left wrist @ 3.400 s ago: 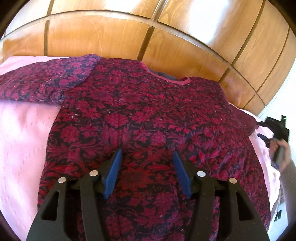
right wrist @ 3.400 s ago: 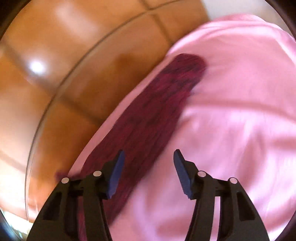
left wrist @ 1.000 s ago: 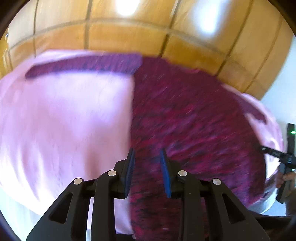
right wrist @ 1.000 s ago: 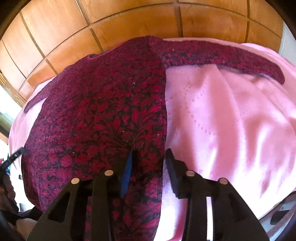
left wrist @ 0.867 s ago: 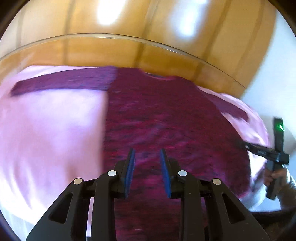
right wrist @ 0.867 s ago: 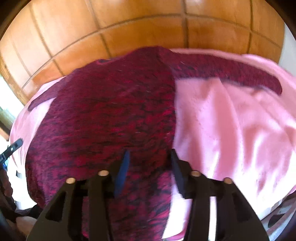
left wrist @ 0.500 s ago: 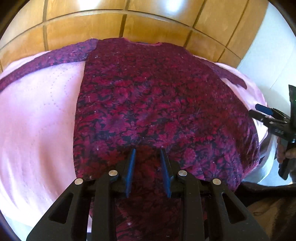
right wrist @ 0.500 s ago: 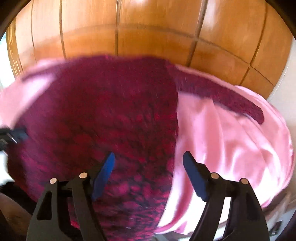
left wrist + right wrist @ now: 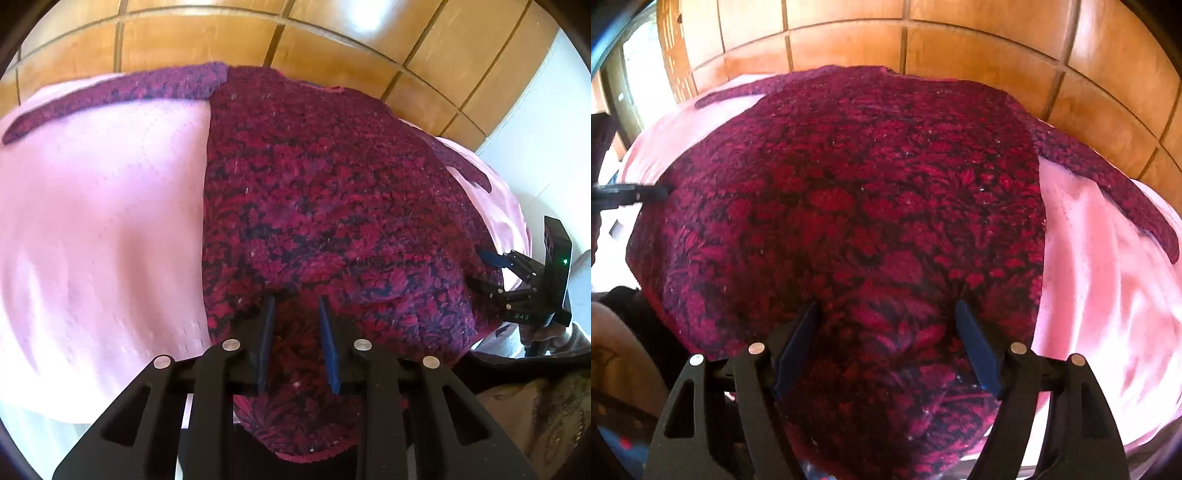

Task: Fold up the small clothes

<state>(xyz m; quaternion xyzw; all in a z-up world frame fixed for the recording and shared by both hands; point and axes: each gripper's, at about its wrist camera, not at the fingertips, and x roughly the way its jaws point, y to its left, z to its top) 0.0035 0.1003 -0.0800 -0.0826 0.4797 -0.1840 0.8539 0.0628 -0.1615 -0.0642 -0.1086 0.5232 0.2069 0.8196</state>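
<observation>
Left wrist view: your left gripper [image 9: 295, 306] sits at the near hem of the sweater [image 9: 332, 206], fingers close together with a fold of the knit pinched between them.
Right wrist view: your right gripper [image 9: 886, 314] has its fingers wide apart, hem bunched between them, pads not pressing.
Sweater: spread flat on the pink blanket [image 9: 99, 221], sleeves out sideways.
Behind: wooden panels [image 9: 960, 48].

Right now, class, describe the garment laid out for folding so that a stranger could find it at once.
Start at the wooden panelled wall; below it lies a pink bedspread. Spread flat on it is the long-sleeved top, the only dark thing there: crimson leaf pattern on black, sleeves stretched out sideways.
</observation>
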